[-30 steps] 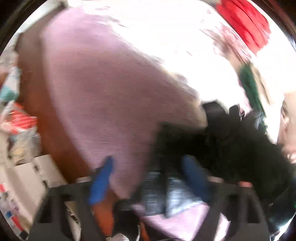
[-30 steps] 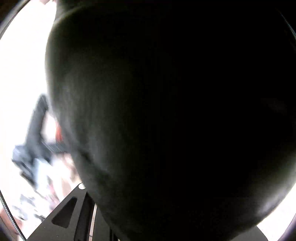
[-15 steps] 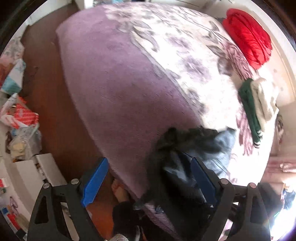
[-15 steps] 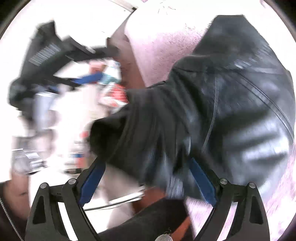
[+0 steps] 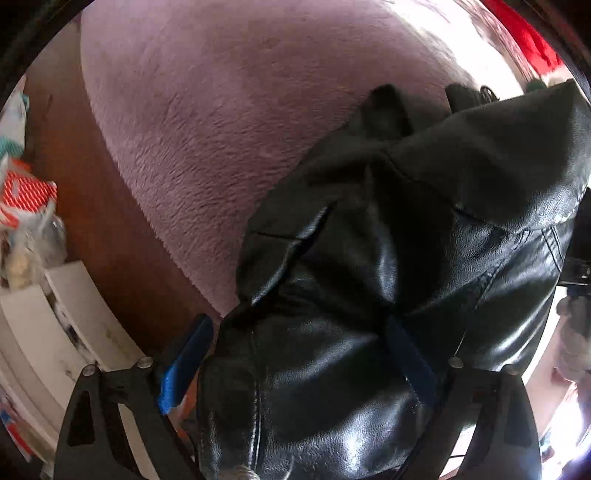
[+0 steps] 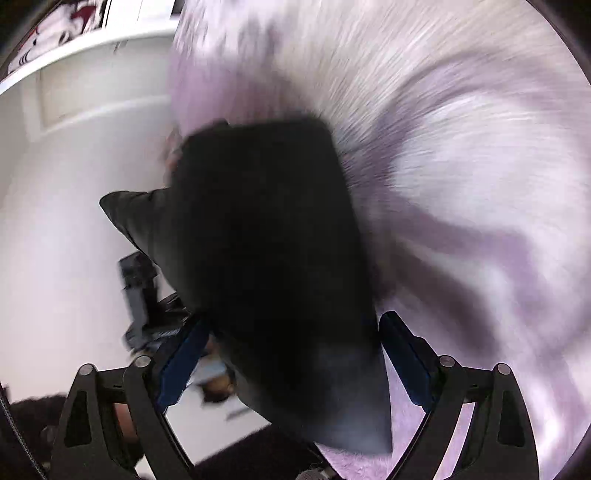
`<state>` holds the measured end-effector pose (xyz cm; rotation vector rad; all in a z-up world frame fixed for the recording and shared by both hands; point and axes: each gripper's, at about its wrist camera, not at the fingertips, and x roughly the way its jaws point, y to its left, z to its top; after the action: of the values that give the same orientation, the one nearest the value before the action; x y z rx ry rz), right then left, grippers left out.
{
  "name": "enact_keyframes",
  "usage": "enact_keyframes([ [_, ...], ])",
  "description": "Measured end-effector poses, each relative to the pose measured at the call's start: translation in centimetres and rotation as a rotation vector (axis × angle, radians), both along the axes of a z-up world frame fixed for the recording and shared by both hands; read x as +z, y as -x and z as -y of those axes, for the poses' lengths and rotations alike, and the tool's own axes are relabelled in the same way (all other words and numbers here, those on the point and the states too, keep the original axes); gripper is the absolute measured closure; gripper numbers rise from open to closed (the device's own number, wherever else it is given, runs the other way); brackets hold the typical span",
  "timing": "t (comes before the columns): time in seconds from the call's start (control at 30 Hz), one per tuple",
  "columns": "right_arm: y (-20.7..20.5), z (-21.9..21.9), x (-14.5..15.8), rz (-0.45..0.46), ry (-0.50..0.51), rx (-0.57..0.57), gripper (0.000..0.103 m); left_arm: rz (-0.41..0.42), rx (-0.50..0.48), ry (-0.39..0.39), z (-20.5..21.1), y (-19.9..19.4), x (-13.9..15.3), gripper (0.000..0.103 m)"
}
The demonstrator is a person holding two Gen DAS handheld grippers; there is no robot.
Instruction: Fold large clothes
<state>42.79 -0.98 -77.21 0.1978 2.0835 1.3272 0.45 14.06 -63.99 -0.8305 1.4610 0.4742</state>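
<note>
A black leather jacket (image 5: 388, 258) fills the lower right of the left wrist view, bunched over the edge of a purple fleece bed cover (image 5: 229, 110). My left gripper (image 5: 295, 354) stands wide open with the jacket draped between and over its blue fingers (image 5: 184, 362). In the right wrist view the same jacket (image 6: 266, 258) hangs as a dark blurred mass between the blue fingers (image 6: 406, 354) of my right gripper (image 6: 291, 354), which is also spread wide. Whether either gripper pinches the leather is hidden.
Brown wooden floor (image 5: 110, 236) lies left of the bed, with white furniture (image 5: 48, 332) and bags of clutter (image 5: 26, 206) beyond it. A red garment (image 5: 524, 33) lies at the bed's far right. A white wall (image 6: 74, 184) is at the right gripper's left.
The left camera has dropped close to the jacket, which now fills its view. The right view has swung round fast, from the jacket and room clutter to the bed cover.
</note>
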Motion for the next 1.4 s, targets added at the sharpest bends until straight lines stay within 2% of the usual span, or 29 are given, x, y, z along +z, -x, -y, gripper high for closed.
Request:
enact_keyframes([
  [0.07,0.5,-1.9,-0.8,-0.030,-0.049,0.031,0.005,0.001,0.022,0.008,-0.6,0.2,0.2,0.002],
  [0.17,2.4,-4.1,-1.2,0.041,-0.063,0.042,0.006,-0.030,0.003,-0.037,-0.5,-0.3,0.9,0.003],
  [0.23,2.3,-3.9,-0.4,0.064,-0.059,-0.009,0.017,-0.034,0.002,-0.064,-0.6,-0.7,1.9,0.004],
  [0.27,2.1,-3.4,0.1,0.038,-0.060,-0.053,0.029,-0.020,0.012,-0.073,-0.7,-0.9,2.9,0.004],
  [0.3,1.9,-2.7,0.5,0.005,-0.069,-0.096,0.036,-0.003,0.017,-0.081,-0.8,-1.2,3.8,0.004],
  [0.4,1.8,-0.1,1.6,-0.064,-0.102,-0.241,0.044,0.015,0.012,-0.131,-0.4,-2.4,6.4,0.004],
  [0.43,1.8,0.7,1.8,-0.074,-0.105,-0.280,0.044,0.019,0.007,-0.147,-0.4,-2.7,7.2,0.004],
  [0.53,1.4,4.8,2.1,-0.150,-0.132,-0.490,0.046,0.033,-0.011,-0.203,0.6,-5.0,9.8,0.004],
  [0.6,-0.2,8.8,2.7,-0.191,-0.171,-0.683,0.046,0.061,-0.041,-0.230,1.1,-6.8,11.7,0.004],
  [0.63,0.3,10.0,3.0,-0.184,-0.186,-0.767,0.046,0.077,-0.065,-0.245,1.8,-8.0,12.5,0.004],
  [0.67,-1.7,11.5,3.3,-0.166,-0.184,-0.832,0.045,0.091,-0.092,-0.257,3.0,-9.2,12.9,0.004],
  [0.73,-4.0,14.1,3.0,-0.119,-0.131,-0.920,0.033,0.108,-0.131,-0.274,4.4,-11.0,13.1,0.004],
  [0.77,-4.8,15.5,2.0,-0.085,-0.041,-0.933,0.022,0.118,-0.156,-0.271,5.2,-12.0,12.6,0.004],
  [0.83,-4.9,16.0,0.6,-0.024,0.100,-0.858,0.020,0.133,-0.194,-0.259,7.1,-14.8,12.0,0.004],
  [0.9,-5.0,17.1,0.1,-0.019,0.142,-0.789,0.019,0.143,-0.235,-0.244,9.4,-17.7,11.1,0.004],
  [0.93,-5.0,17.5,0.6,-0.006,0.160,-0.756,0.019,0.146,-0.245,-0.243,9.4,-18.4,11.0,0.004],
  [1.0,-4.9,18.6,3.0,0.104,0.216,-0.714,0.019,0.144,-0.288,-0.267,10.9,-20.4,10.3,0.004],
  [1.07,-4.9,20.1,5.9,0.207,0.272,-0.719,0.019,0.115,-0.326,-0.296,11.5,-21.8,9.1,0.004],
  [1.13,-5.3,23.3,9.5,0.279,0.248,-0.776,0.019,0.099,-0.339,-0.317,11.5,-22.4,8.1,0.004],
  [1.17,-3.8,23.9,10.5,0.305,0.219,-0.779,0.022,0.088,-0.345,-0.320,11.5,-22.6,7.4,0.004],
  [1.2,-3.3,23.7,12.4,0.351,0.193,-0.772,0.032,0.078,-0.346,-0.315,11.3,-22.3,6.6,0.004],
  [1.23,-4.0,26.2,12.5,0.372,0.178,-0.765,0.038,0.060,-0.353,-0.315,11.2,-21.9,5.8,0.004],
  [1.27,-4.9,24.8,13.6,0.382,0.140,-0.754,0.044,0.052,-0.362,-0.312,11.3,-21.5,5.2,0.004],
  [1.3,-4.1,23.6,15.1,0.375,0.115,-0.743,0.044,0.035,-0.385,-0.309,11.7,-21.0,4.4,0.004],
  [1.37,-5.1,18.3,14.8,0.315,0.072,-0.687,0.045,0.024,-0.452,-0.321,12.5,-19.8,3.5,0.003],
  [1.4,-4.4,19.0,13.2,0.298,0.102,-0.674,0.045,0.024,-0.468,-0.315,12.6,-19.3,3.4,0.003],
])
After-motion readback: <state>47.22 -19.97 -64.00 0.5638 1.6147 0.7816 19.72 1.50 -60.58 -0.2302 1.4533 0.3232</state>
